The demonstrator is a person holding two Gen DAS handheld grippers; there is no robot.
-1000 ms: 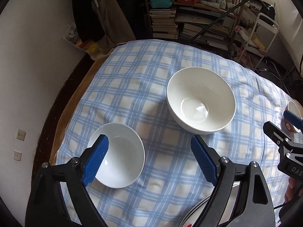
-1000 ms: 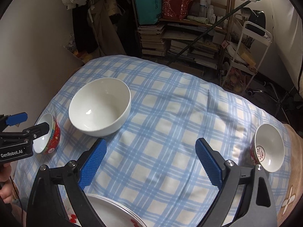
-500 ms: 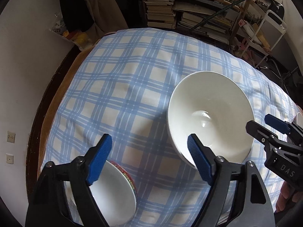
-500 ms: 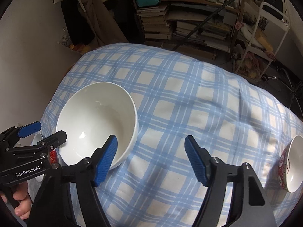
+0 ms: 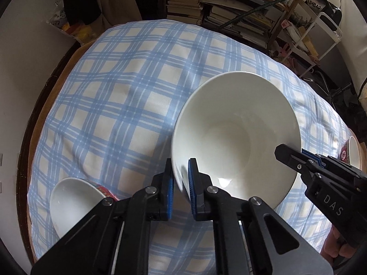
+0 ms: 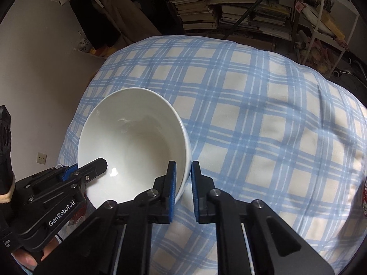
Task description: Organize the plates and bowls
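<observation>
A large white bowl (image 5: pixel 238 123) sits on the blue checked tablecloth (image 5: pixel 119 96). My left gripper (image 5: pixel 180 183) is shut on its near left rim. My right gripper (image 6: pixel 183 183) is shut on its near right rim; the bowl also shows in the right wrist view (image 6: pixel 135 142). The right gripper appears in the left wrist view (image 5: pixel 298 158), the left gripper in the right wrist view (image 6: pixel 89 169). A small red-patterned bowl (image 5: pixel 73 201) stands at the near left, and another small bowl (image 5: pixel 352 151) at the far right edge.
The table's left edge (image 5: pixel 36 119) shows brown beyond the cloth, with a white wall beside it. Bookshelves (image 5: pixel 229 11) and a white wire rack (image 5: pixel 321 34) stand behind the table. The cloth (image 6: pixel 275 126) stretches right of the big bowl.
Both grippers have moved in and closed from wide open onto opposite sides of the large white bowl's rim.
</observation>
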